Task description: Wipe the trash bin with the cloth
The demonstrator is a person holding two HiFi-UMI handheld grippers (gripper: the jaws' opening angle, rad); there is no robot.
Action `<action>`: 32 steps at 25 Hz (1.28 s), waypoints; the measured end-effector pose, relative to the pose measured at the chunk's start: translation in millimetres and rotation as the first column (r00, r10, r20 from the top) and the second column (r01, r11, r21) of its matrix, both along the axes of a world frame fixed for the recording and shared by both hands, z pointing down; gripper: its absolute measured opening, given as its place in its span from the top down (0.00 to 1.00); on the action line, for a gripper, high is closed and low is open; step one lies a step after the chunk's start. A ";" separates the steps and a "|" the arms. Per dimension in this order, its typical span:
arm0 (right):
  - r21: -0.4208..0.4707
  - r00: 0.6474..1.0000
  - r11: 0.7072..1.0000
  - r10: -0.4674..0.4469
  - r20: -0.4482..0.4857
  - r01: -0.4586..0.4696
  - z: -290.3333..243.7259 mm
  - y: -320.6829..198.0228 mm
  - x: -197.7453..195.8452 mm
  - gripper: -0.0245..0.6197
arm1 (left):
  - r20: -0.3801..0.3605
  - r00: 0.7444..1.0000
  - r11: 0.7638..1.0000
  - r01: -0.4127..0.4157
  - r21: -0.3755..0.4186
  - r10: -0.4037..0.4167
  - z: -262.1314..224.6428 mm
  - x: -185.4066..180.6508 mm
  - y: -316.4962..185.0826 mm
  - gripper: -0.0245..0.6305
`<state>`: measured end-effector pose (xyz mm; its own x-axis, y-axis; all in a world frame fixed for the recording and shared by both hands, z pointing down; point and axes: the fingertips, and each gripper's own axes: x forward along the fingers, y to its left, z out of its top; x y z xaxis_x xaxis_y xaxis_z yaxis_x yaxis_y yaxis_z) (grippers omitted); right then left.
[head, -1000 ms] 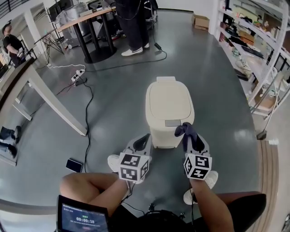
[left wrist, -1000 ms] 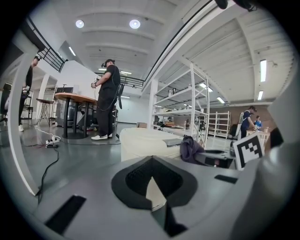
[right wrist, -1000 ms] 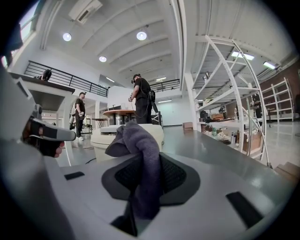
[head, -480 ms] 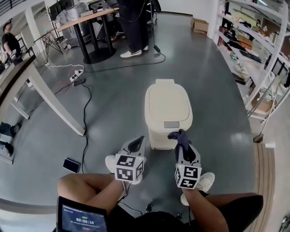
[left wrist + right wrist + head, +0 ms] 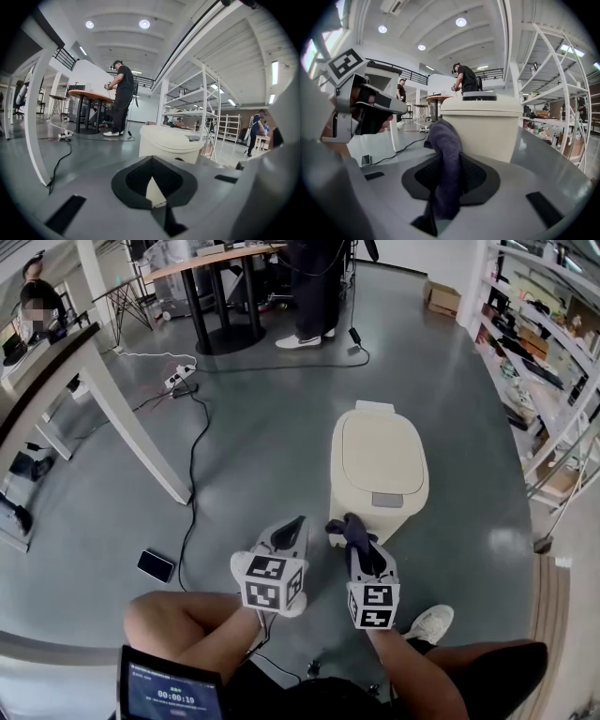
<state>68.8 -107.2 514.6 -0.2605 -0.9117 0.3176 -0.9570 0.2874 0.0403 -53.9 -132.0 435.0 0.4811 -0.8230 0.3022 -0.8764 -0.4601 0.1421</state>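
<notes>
Standing upright on the grey floor (image 5: pixel 253 456) with its lid closed, the cream trash bin (image 5: pixel 380 460) sits just ahead of both tools, a small grey tab (image 5: pixel 386 500) at the front edge of its lid. The cloth (image 5: pixel 347 526), dark purple and bunched, is pinched between the jaws of the right tool (image 5: pixel 354 540); its free end rises above the jaw tips and curls to the left, just beside the bin's near lower corner, and whether it touches the bin's wall cannot be told. In the right gripper view the cloth hangs down through the jaws with the bin's front wall close behind it. The left tool (image 5: pixel 296 524) hovers just left of the right one, its jaws pressed together at the tips with nothing held; the left gripper view shows the bin beyond them. A white shoe (image 5: pixel 431 622) rests on the floor below the right tool. Farther left, a black cable (image 5: pixel 192 474) trails across the floor past a white table leg (image 5: pixel 131 432), and a dark flat device (image 5: pixel 156 565) lies near it. At the far side a person (image 5: pixel 319 287) stands by a round table (image 5: pixel 220 259), and white shelves (image 5: pixel 553 352) line the right edge.
</notes>
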 end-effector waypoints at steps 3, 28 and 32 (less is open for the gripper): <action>-0.018 0.999 0.999 -0.043 0.003 0.043 5.1 -7.8 -22.0 0.82 | -0.001 1.000 1.000 0.007 0.004 -0.007 -0.3 -5.7 -1.4 0.97; -0.116 0.999 0.993 -0.001 0.039 0.005 29.9 -32.1 6.1 0.82 | 0.051 0.998 0.998 -0.045 -0.042 0.047 26.5 10.1 -3.2 0.97; -0.108 1.000 0.994 -0.006 0.001 0.006 33.9 -31.4 18.3 0.82 | 0.062 0.996 0.997 -0.060 -0.042 0.062 27.8 16.7 -1.2 0.96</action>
<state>87.1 -138.6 548.5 -0.2658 -0.8708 0.4137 -0.9553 0.2956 0.0084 -37.2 -133.2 462.9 0.5092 -0.7792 0.3654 -0.8545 -0.5082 0.1071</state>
